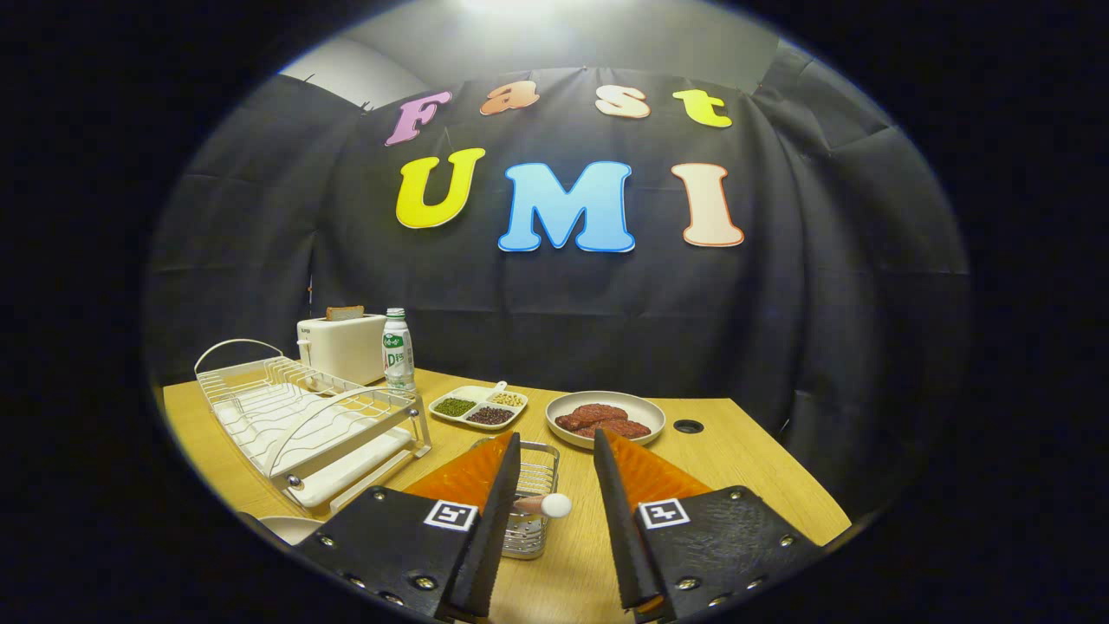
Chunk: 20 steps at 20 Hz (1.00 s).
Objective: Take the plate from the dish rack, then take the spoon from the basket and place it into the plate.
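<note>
On my desk, a white toaster holds a slice of bread. Just right of the toaster stands a bottle; further right lie a divided tray of beans and a dish of meat patties.

Green print on the bottle label, too small to read

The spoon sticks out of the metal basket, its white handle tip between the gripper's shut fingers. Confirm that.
Not quite. The gripper view shows the spoon sticking out of the metal basket, its white tip between the fingers, but the gripper is open: its fingers stand wide apart and touch nothing.
</note>
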{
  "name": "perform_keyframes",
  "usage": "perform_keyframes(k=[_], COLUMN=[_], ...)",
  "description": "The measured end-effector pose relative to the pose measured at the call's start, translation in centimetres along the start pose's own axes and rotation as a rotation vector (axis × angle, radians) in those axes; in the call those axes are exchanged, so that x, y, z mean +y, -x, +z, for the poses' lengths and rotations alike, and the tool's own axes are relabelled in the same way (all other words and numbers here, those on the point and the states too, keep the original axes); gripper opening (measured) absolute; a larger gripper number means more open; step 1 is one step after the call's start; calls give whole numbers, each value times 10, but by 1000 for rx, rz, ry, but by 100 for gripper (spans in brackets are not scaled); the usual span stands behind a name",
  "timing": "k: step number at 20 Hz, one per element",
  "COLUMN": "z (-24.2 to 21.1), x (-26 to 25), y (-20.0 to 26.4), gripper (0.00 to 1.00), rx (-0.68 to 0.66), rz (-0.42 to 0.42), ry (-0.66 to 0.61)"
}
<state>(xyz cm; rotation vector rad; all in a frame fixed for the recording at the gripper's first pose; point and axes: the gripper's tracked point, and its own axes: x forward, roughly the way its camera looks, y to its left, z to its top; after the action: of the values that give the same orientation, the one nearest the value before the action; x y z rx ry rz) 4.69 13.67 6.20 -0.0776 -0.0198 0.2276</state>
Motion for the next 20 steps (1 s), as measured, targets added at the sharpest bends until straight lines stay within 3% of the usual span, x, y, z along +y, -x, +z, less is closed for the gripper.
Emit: perform_keyframes(k=[1, 3, 4, 5, 6, 7, 20], z=[-7, -2, 1, 2, 9, 8, 98], x=[0, -1, 4, 14, 14, 13, 4], y=[-10, -12, -8, -6, -2, -3, 33], gripper=[53, 23, 23, 14, 13, 7, 7], rx=[20, 12, 11, 17, 21, 24, 32], rz=[-4, 0, 14, 40, 30, 31, -20], ry=[12, 18, 6, -16, -22, -22, 4])
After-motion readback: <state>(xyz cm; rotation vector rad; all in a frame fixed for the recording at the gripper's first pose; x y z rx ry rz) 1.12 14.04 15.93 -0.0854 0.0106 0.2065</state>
